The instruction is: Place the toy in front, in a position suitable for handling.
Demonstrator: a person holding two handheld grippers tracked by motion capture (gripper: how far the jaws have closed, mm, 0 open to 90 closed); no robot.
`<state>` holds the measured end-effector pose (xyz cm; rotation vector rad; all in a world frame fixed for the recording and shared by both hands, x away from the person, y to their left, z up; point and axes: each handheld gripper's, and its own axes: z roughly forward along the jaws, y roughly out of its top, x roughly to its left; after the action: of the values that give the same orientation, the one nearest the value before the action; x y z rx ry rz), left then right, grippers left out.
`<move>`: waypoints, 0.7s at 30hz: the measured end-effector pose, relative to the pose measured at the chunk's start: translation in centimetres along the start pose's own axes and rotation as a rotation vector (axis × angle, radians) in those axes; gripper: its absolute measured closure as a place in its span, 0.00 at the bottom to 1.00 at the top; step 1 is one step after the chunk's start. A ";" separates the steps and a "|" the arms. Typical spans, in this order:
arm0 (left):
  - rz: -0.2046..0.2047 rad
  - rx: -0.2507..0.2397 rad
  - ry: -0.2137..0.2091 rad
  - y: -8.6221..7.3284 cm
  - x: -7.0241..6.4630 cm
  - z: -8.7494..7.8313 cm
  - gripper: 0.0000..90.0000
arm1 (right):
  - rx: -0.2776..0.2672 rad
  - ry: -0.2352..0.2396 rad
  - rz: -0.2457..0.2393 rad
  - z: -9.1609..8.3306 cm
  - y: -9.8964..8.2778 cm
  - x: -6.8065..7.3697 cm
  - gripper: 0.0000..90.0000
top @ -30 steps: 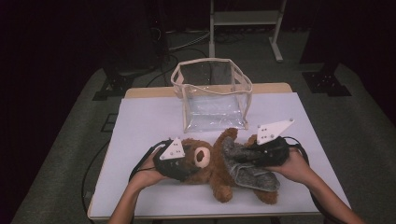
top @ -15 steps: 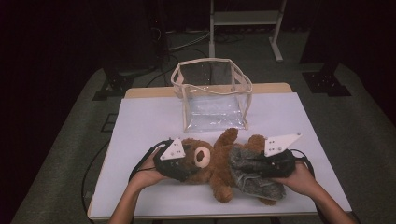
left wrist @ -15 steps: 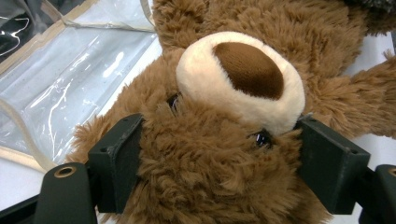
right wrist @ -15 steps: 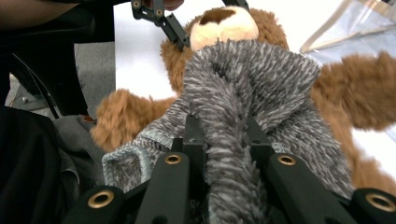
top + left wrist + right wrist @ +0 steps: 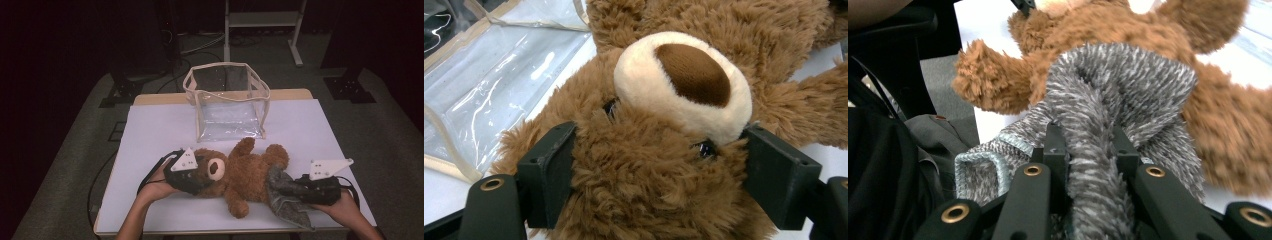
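My left gripper (image 5: 196,181) is clamped on the head of the brown teddy bear (image 5: 245,176), one black jaw pressed into the fur on each side of its face, just behind the cream muzzle with the dark brown nose. The bear lies on its back on the white table (image 5: 150,135), near the front edge and roughly midway along it, head toward my left hand (image 5: 159,181) and legs toward my right. My right gripper (image 5: 287,189) has its jaws squeezed tight on a fold of the grey fuzzy cloth (image 5: 285,197) with a pale blue hem, which bunches up between them (thick stuff, it bulges over the pads) and lies against the bear's legs, close to the front right corner. Behind the bear, toward the back edge, stands an open clear plastic bag (image 5: 227,102) with beige trim, just beside one raised paw.
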<state>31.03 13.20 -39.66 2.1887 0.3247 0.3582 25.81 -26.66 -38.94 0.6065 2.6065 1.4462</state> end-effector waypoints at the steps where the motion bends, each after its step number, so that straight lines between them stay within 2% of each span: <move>1: 0.002 0.002 -0.001 0.0 0.0 0.0 0.23 | -0.006 -0.003 0.008 -0.2 -0.3 0.0 0.84; 6: 0.004 0.004 -0.010 -0.1 -0.1 0.0 0.24 | -0.025 -0.020 0.048 -1.4 -1.3 -0.4 0.84; 9: 0.003 0.005 -0.011 -0.1 -0.1 0.0 0.24 | -0.031 -0.029 0.050 -1.9 -1.1 -0.6 0.84; 15: 0.025 0.016 -0.011 -0.2 -0.4 -0.1 0.24 | -0.024 -0.039 0.020 -2.2 0.5 -1.0 0.84; 16: 0.031 0.019 -0.011 -0.2 -0.5 -0.1 0.24 | -0.013 -0.039 -0.003 -1.9 1.6 -1.2 0.84; 17: 0.031 0.019 -0.011 -0.2 -0.5 -0.1 0.24 | -0.013 -0.039 -0.003 -1.9 1.6 -1.2 0.84; 18: 0.034 0.020 -0.011 -0.2 -0.6 -0.1 0.24 | -0.008 -0.038 -0.021 -1.5 2.6 -1.4 0.84; 21: 0.044 0.027 -0.010 -0.2 -0.6 -0.2 0.24 | -0.009 -0.030 -0.031 -1.1 3.4 -1.6 0.84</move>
<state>30.37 13.20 -39.81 2.2261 0.2778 0.3696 28.00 -26.54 -35.71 0.5790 2.5732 1.4282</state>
